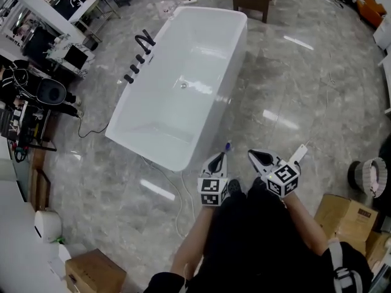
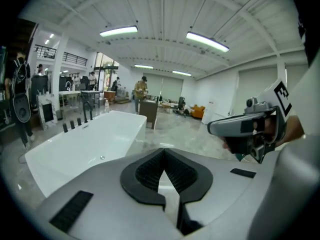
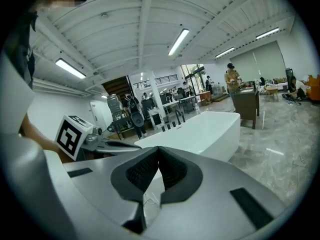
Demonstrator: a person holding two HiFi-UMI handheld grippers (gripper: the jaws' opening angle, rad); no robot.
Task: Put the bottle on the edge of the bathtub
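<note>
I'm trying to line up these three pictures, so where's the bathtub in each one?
Head view: bathtub upper centre, lying diagonally on the floor.
Left gripper view: bathtub left of middle, beyond the jaws.
Right gripper view: bathtub from centre towards the right, beyond the jaws.
Shared landmark: black taps on its rim.
</note>
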